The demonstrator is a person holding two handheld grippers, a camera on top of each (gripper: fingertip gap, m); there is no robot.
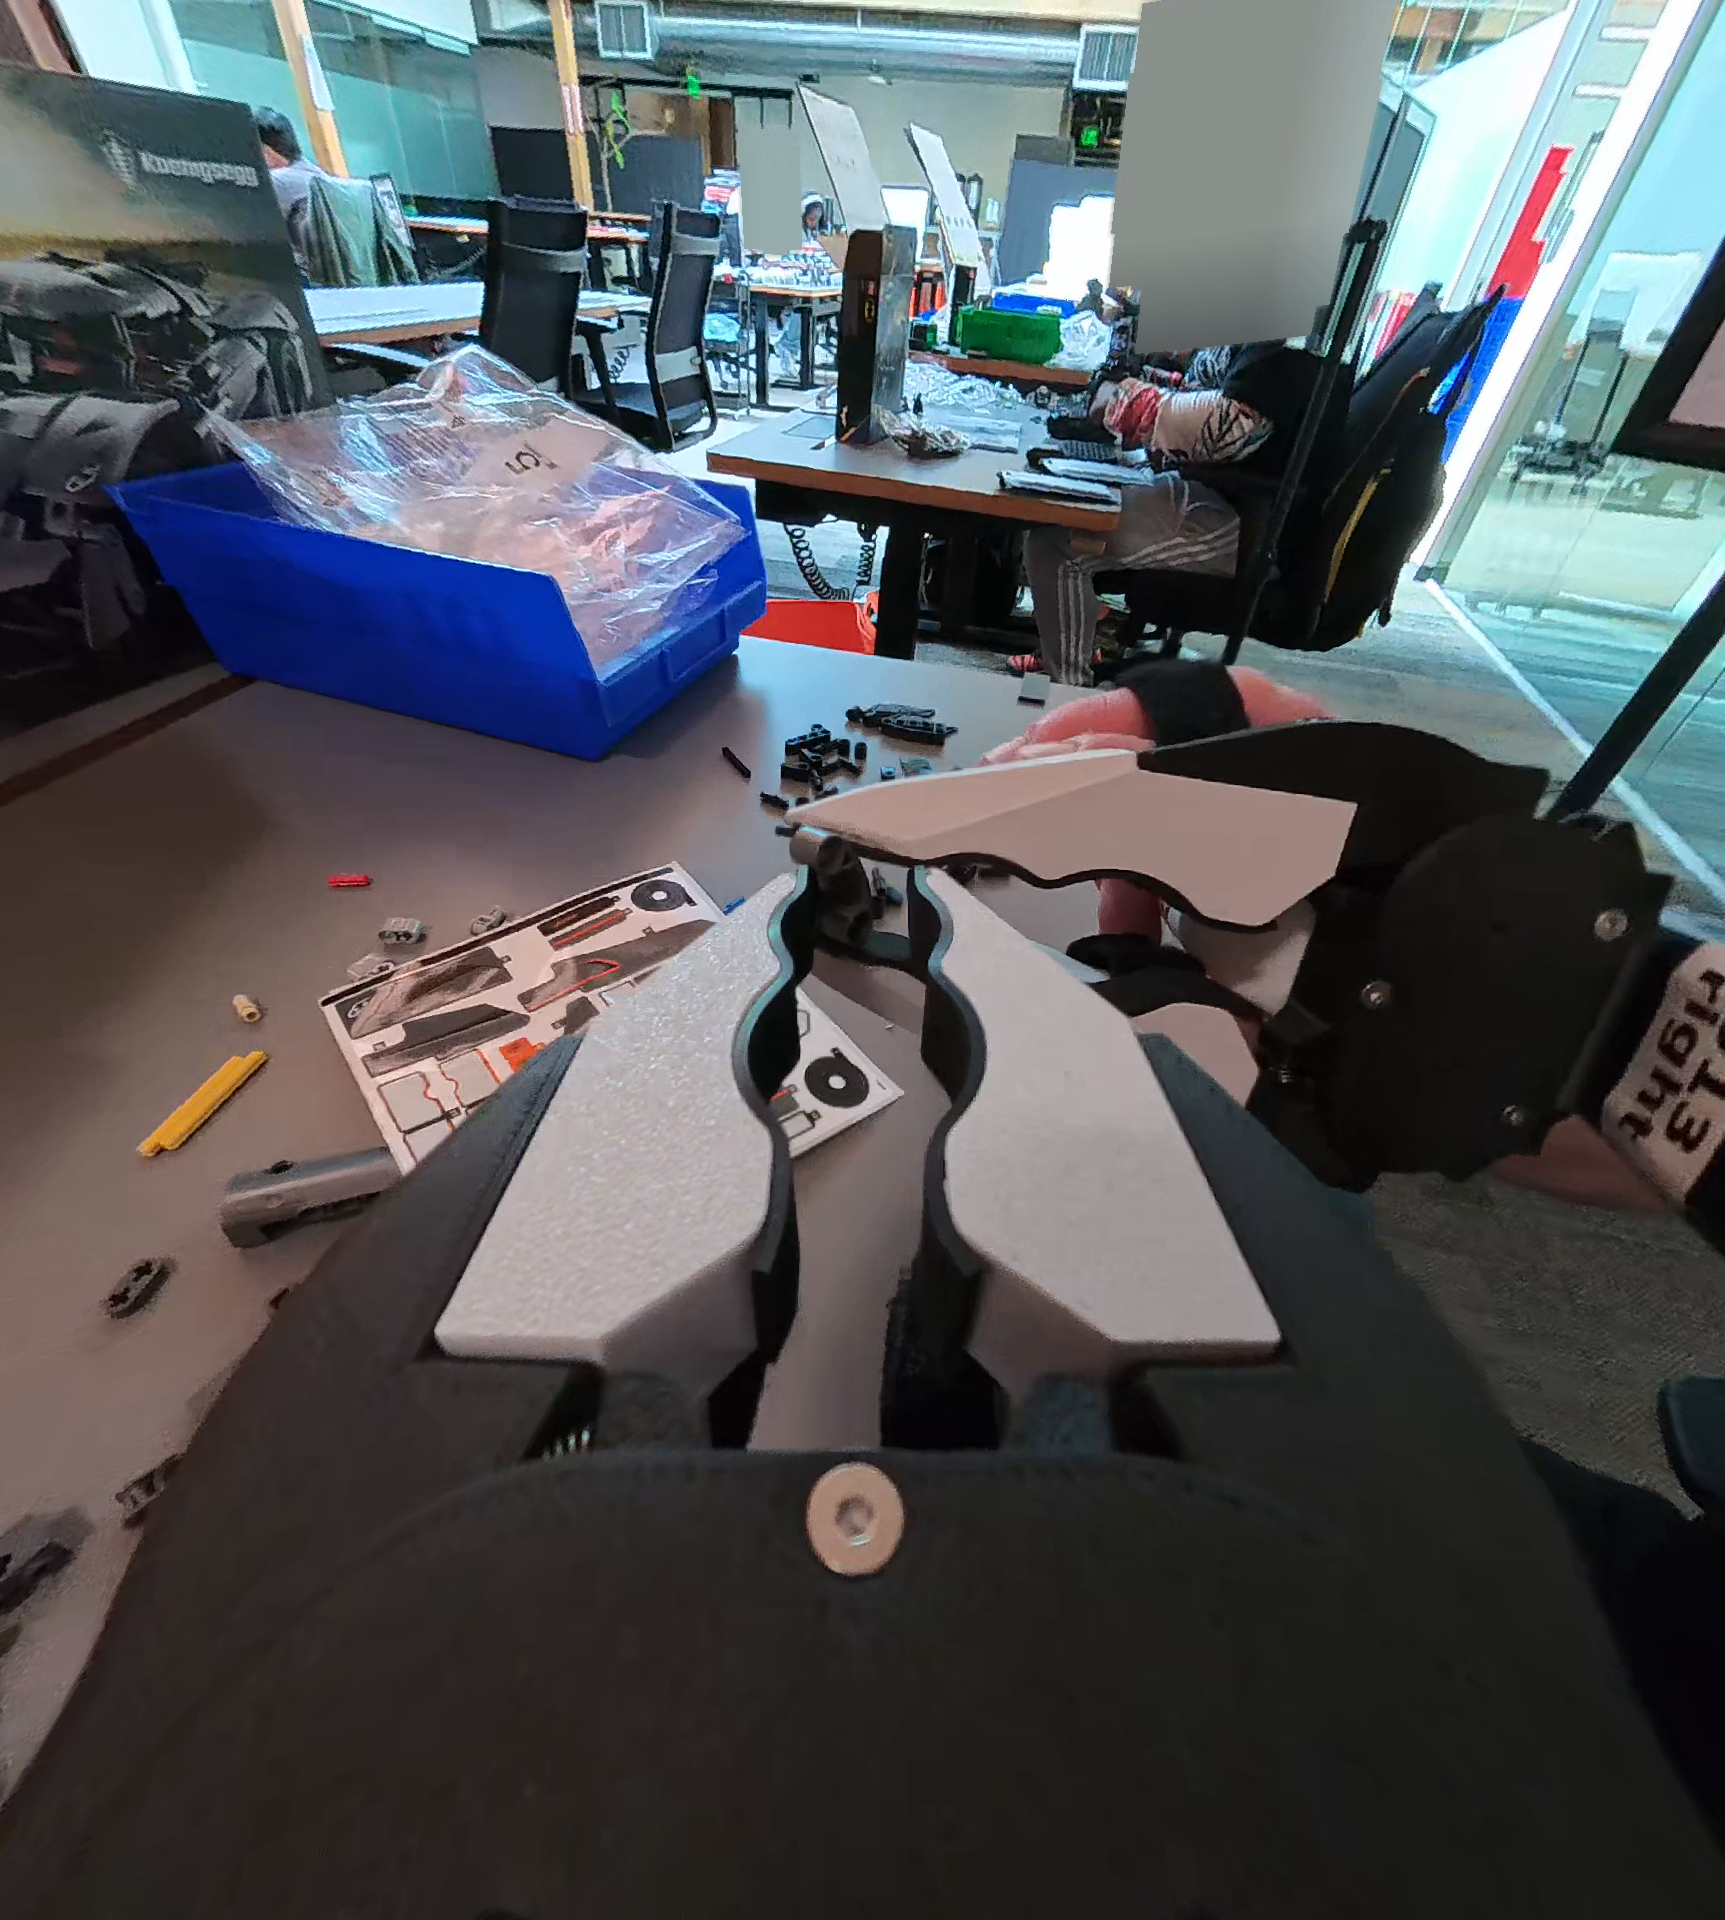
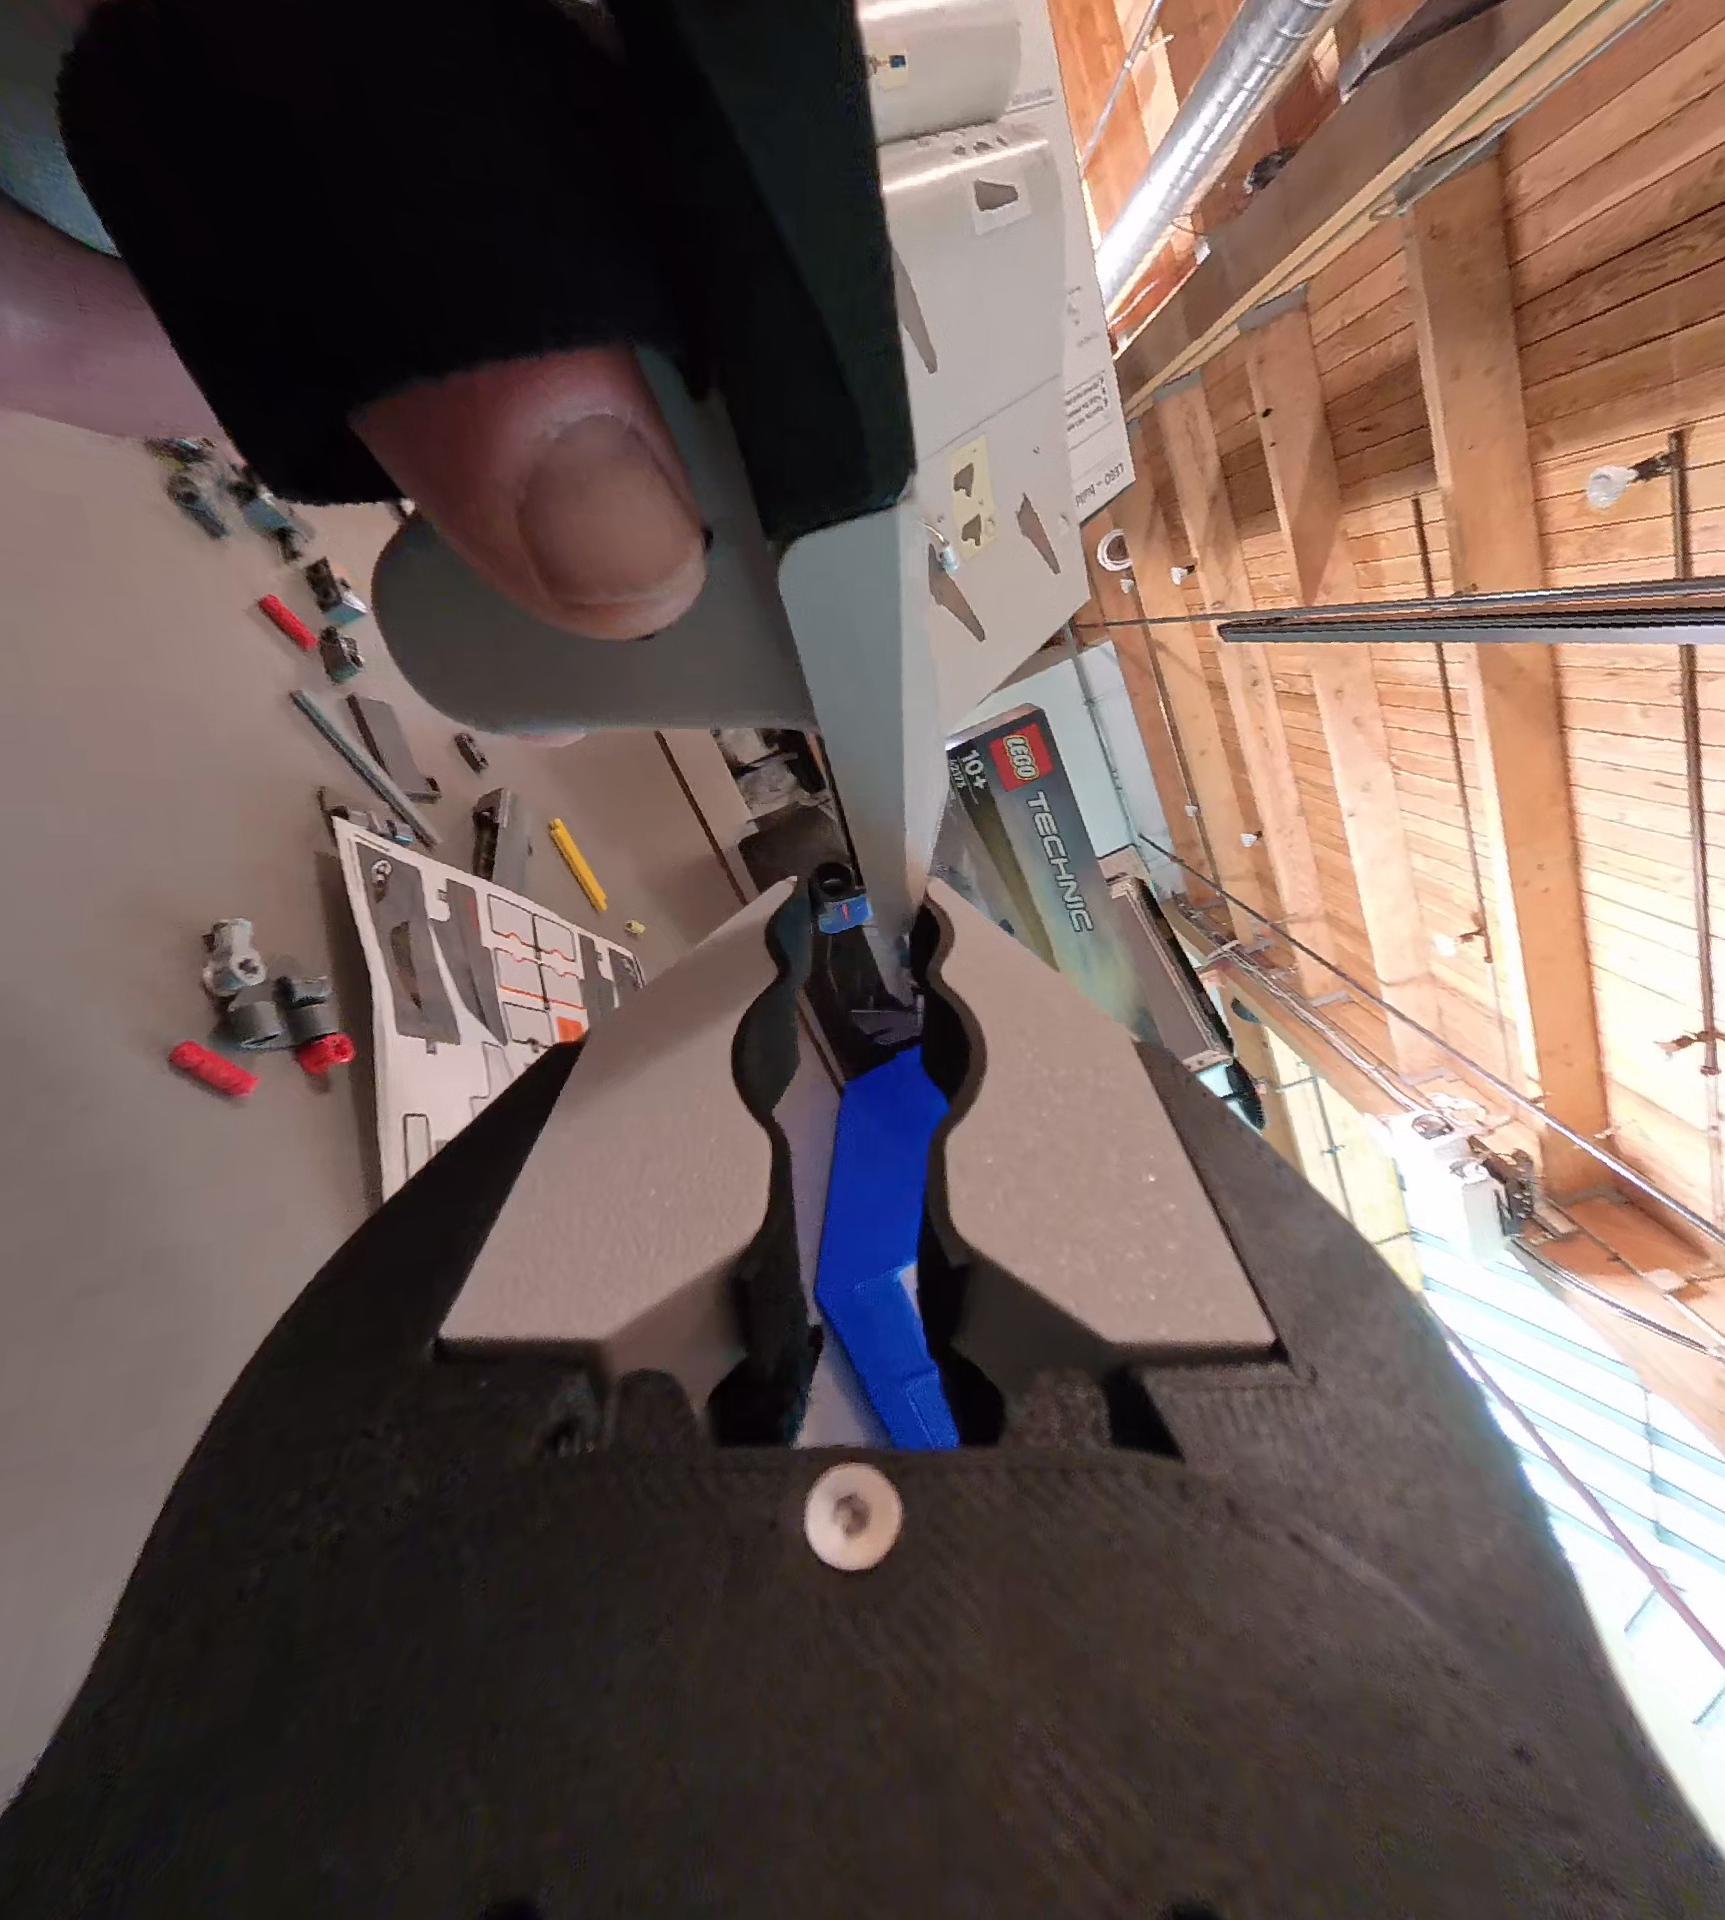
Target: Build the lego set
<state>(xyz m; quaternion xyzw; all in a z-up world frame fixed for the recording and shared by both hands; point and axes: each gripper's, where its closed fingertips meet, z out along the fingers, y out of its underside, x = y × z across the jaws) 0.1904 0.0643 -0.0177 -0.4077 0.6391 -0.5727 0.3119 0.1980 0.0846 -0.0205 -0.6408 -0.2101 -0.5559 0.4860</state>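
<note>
The left gripper (image 1: 858, 883) pinches a small dark lego assembly (image 1: 842, 883) at its fingertips, above the bench (image 1: 525, 810). The right gripper (image 1: 806, 826) meets it from the side, closed on the same assembly. Beneath lies a sticker sheet (image 1: 484, 997). Farther off, a blue bin (image 1: 401, 613) holds a clear plastic bag (image 1: 453, 468). Loose lego pieces (image 1: 822, 753) lie scattered around.

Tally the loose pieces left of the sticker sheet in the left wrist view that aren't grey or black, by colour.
Red pin: 1
Yellow rod: 1
Tan piece: 1
Total: 3
</note>
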